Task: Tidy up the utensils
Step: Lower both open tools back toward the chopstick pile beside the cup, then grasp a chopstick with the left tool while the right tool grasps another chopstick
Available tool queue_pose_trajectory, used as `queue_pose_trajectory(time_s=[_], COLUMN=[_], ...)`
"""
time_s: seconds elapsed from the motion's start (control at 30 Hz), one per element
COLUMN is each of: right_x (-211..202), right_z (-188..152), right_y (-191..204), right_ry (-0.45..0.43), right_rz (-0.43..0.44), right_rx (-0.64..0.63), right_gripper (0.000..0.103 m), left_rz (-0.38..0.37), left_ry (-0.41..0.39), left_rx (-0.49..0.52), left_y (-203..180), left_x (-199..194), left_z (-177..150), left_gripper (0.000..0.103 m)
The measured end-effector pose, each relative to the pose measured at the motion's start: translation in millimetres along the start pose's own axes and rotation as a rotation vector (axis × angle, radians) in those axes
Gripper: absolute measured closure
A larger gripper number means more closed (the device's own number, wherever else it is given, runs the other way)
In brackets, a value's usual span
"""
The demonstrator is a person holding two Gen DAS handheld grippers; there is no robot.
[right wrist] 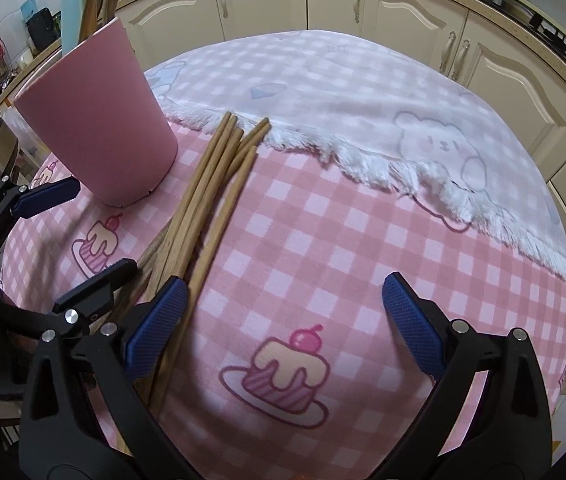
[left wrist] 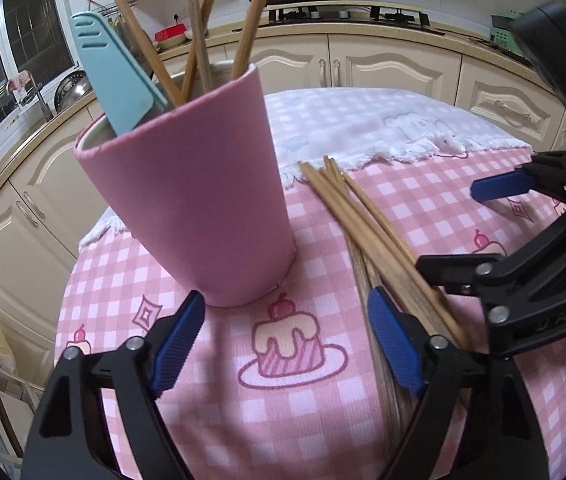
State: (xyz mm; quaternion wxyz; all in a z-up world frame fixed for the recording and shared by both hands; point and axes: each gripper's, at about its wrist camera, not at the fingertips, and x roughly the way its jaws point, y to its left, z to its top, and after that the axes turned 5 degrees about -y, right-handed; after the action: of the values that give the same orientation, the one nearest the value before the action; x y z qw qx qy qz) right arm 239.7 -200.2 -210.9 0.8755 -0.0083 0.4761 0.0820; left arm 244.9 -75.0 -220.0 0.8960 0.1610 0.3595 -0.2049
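Note:
A pink cup (left wrist: 199, 208) stands on the pink checked tablecloth (left wrist: 315, 432) and holds several wooden chopsticks (left wrist: 199, 40) and a light blue spatula (left wrist: 115, 76). To its right a bundle of loose wooden chopsticks (left wrist: 367, 224) lies flat. My left gripper (left wrist: 287, 340) is open just in front of the cup, with only cloth between its pads. The loose bundle runs past its right finger. My right gripper (right wrist: 285, 320) is open too, low over the cloth. Its left fingertip (right wrist: 159, 320) rests beside the near ends of the chopsticks (right wrist: 211, 192). The cup (right wrist: 99, 136) stands far left in that view.
A white fringed cloth (right wrist: 343, 92) with a bear print covers the far half of the table. Cream kitchen cabinets (right wrist: 403, 8) and a counter with a stove (left wrist: 343, 12) curve behind. The right gripper (left wrist: 479, 228) shows at the left view's right edge.

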Motion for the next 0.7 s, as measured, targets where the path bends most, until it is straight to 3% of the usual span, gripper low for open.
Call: queue_pose_trajectory(time_s=[0.27,0.43,0.5,0.7], right_x=[7,2,2,2], right_z=[4,3,3,1], right_y=[3,1,-1,-1], right_ry=[0.043,0.051,0.047,0.024], right_rz=[-0.073,-0.078,-0.077,-0.079], right_rx=[-0.022,-0.009,-0.007,-0.011], right_gripper=[0.007,0.014,0.015,0.016], left_rz=[-0.026,-0.059,-0.089,-0.125], left_ry=[0.015,0.038,0.048,0.064], left_rx=[0.037,0.028,0.006,-0.067], left_y=[-3,-4,-4,-6], left_x=[2,6,8,11], left_z=[3,8,10,11], left_gripper=[0.027,0.034,0.046,0.064])
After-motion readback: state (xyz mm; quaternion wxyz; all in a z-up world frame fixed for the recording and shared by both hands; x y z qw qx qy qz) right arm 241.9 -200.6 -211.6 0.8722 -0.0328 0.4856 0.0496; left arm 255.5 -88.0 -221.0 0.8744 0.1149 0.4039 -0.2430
